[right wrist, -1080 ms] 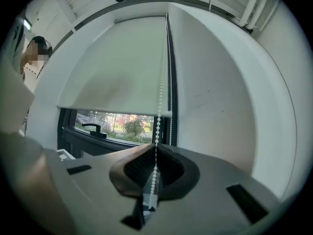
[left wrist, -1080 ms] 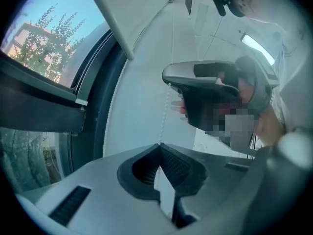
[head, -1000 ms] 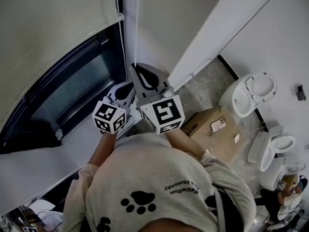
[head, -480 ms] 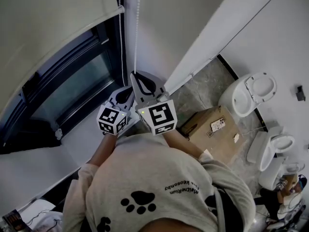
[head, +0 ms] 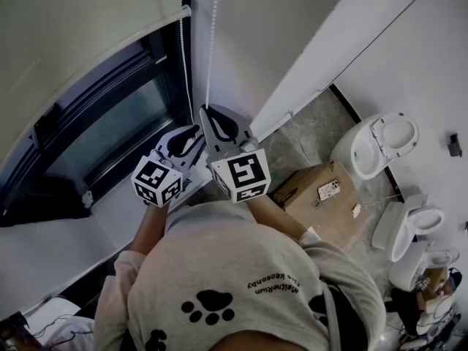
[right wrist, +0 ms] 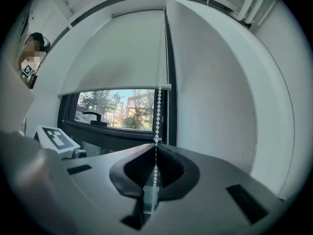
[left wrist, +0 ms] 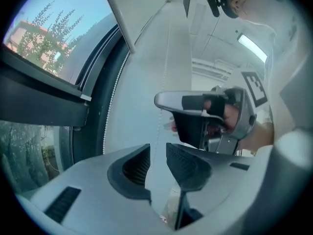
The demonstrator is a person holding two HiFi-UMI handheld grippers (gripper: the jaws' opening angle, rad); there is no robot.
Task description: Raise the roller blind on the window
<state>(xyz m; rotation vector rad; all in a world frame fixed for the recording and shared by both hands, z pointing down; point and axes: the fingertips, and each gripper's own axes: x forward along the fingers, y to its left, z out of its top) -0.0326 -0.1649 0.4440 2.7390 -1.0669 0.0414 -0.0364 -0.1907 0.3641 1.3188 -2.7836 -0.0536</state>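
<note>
The pale roller blind (head: 73, 42) (right wrist: 117, 58) hangs over the upper part of the dark-framed window (head: 110, 130). Its bottom bar (right wrist: 115, 88) sits above the glass. A white bead chain (head: 213, 42) (right wrist: 159, 82) hangs beside the frame. My right gripper (head: 206, 110) (right wrist: 155, 161) is shut on one strand, pointing level at the wall. My left gripper (head: 194, 132) (left wrist: 158, 153) sits lower and to the left. Its jaws have just been opening, and a chain strand (left wrist: 159, 124) runs through the gap untouched. The right gripper (left wrist: 205, 114) also appears ahead in the left gripper view.
A white window sill (head: 110, 210) runs below the glass, and the window handle (right wrist: 95, 115) is at the left. On the floor to the right stand a cardboard box (head: 307, 203) with a phone on it and two toilets (head: 376, 141) (head: 409, 221). Another person (head: 431, 298) is at bottom right.
The right gripper came down a little with the chain, then held still. The left gripper has slid to the left, away from the right one. The blind's bottom bar sits slightly higher in the picture.
</note>
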